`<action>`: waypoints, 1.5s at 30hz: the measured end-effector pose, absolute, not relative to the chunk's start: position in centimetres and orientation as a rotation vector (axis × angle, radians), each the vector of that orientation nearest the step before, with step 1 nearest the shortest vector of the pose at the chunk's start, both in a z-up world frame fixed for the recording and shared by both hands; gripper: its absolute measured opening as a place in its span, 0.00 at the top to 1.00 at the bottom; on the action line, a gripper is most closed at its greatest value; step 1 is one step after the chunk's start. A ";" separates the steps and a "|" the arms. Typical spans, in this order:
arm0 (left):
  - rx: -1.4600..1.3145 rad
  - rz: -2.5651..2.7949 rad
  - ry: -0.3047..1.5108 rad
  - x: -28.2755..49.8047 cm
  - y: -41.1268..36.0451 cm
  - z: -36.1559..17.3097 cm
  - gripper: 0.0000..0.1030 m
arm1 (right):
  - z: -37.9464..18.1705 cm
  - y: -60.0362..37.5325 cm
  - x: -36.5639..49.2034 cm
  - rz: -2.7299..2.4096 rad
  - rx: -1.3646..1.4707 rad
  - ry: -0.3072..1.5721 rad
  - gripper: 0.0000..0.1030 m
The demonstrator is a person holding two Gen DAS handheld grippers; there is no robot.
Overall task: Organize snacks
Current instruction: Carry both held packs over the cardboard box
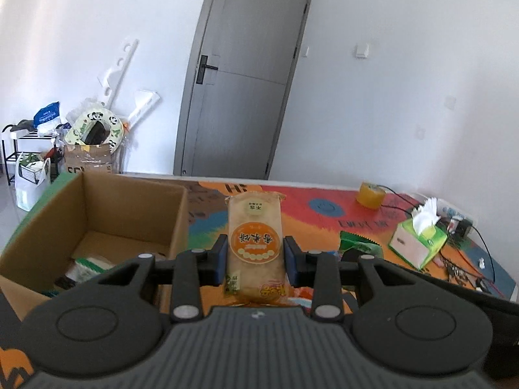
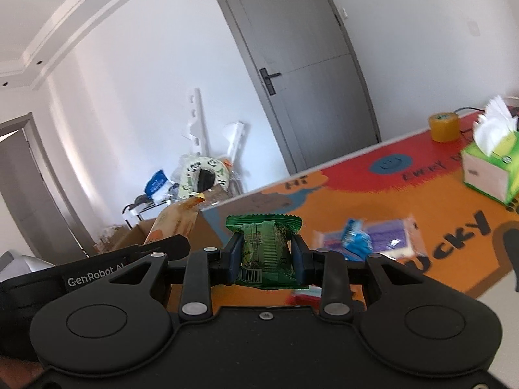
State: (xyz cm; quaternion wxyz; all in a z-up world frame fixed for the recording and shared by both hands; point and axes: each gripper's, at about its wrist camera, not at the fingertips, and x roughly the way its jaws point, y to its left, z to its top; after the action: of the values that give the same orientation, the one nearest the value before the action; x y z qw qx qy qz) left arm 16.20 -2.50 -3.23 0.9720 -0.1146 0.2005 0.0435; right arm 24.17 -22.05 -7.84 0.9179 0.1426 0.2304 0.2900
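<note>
- Left hand-held gripper (image 1: 255, 256): blue pads clamped on both long sides of an orange rice cracker packet (image 1: 254, 243), held lengthwise above the counter (image 1: 318, 197). Orange round label with Chinese characters (upside down in the left wrist view), small pale round sticker near its far end.
- Cardboard box (image 1: 97, 214) stands just left of the packet, open top, some packs lying inside.
- Right hand-held gripper (image 2: 266, 253): pads clamped on a green snack pack (image 2: 264, 248), crimped top edge up, barcode at lower left; small print too blurred to read.
- "GenRobot AI" printed on the black gripper body at left in the right wrist view.
- Blue and purple snack packs (image 2: 373, 240) lie on the counter (blurred).
- Counter print: "LUCKY" partly readable, smiley face.
- Green tissue box (image 1: 418, 243), yellow tape roll (image 1: 371, 194) at the far side.
</note>
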 end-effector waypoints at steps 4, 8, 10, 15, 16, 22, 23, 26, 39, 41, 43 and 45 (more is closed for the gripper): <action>-0.233 0.107 0.385 15.9 -1.3 -2.5 0.67 | -7.4 -20.7 24.3 0.622 0.291 0.466 0.68; -0.237 0.135 0.369 15.4 0.3 -2.0 0.67 | -7.0 -19.2 24.4 0.650 0.281 0.460 0.68; -0.241 0.148 0.364 15.3 1.0 -1.9 0.67 | -6.8 -18.4 24.3 0.662 0.273 0.455 0.68; -0.247 0.181 0.346 15.1 2.6 -1.6 0.67 | -6.5 -16.9 24.5 0.690 0.265 0.453 0.68; -0.249 0.185 0.343 15.0 3.0 -1.5 0.67 | -6.4 -16.6 24.5 0.696 0.262 0.453 0.68; -0.265 0.215 0.335 14.8 4.9 -1.4 0.67 | -5.9 -14.6 24.4 0.735 0.242 0.449 0.68; -0.270 0.222 0.337 14.8 5.3 -1.4 0.67 | -5.9 -14.2 24.4 0.739 0.237 0.449 0.68; -0.283 0.234 0.339 14.8 6.3 -1.6 0.67 | -5.7 -13.2 24.3 0.754 0.224 0.449 0.68; -0.329 0.273 0.360 16.3 10.2 -2.7 0.67 | -5.9 -9.5 24.4 0.791 0.170 0.479 0.68; -0.337 0.285 0.371 16.3 10.6 -2.9 0.64 | -6.0 -8.9 24.5 0.797 0.162 0.485 0.68; -0.326 0.308 0.371 16.3 10.6 -3.0 0.59 | -6.0 -8.2 24.5 0.802 0.158 0.491 0.68; -0.332 0.324 0.365 16.1 11.2 -3.2 0.53 | -6.1 -7.7 24.8 0.810 0.157 0.497 0.68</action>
State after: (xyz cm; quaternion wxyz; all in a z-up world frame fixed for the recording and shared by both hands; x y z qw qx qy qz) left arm 16.07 11.19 -3.16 0.9568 -0.1638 0.1797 0.1595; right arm 24.76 -7.68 -6.13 0.8863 0.0757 0.2390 0.3893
